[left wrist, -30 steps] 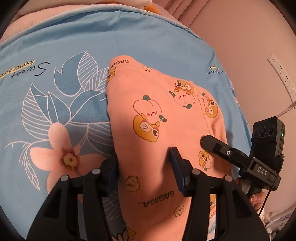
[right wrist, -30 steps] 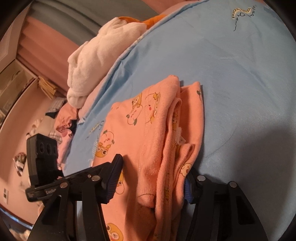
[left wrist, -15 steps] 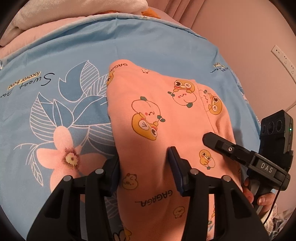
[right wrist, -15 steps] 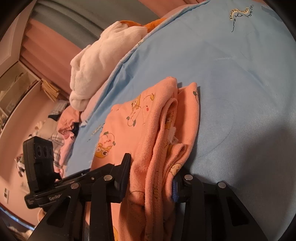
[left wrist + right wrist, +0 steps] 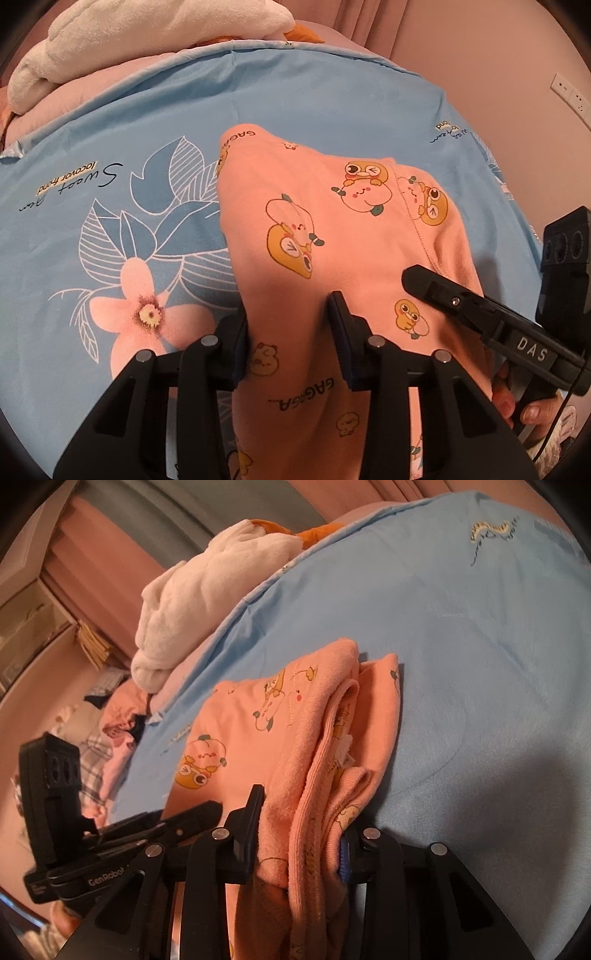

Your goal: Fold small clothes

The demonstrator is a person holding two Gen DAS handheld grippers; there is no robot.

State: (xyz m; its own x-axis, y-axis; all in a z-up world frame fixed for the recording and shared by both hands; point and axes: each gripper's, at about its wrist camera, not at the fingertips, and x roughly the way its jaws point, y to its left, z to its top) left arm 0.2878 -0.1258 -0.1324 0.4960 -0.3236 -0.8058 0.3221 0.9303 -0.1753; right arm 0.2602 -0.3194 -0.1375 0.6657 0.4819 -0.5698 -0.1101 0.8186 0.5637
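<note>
The left gripper straddles a raised ridge of the orange printed garment at lower centre of its view, jaws narrowed against the cloth; a firm pinch cannot be confirmed. The right gripper clamps the stacked hem layers at the bottom of its view. From both tools the garment's long axis runs away toward upper centre, over the blue floral bedsheet.
</note>
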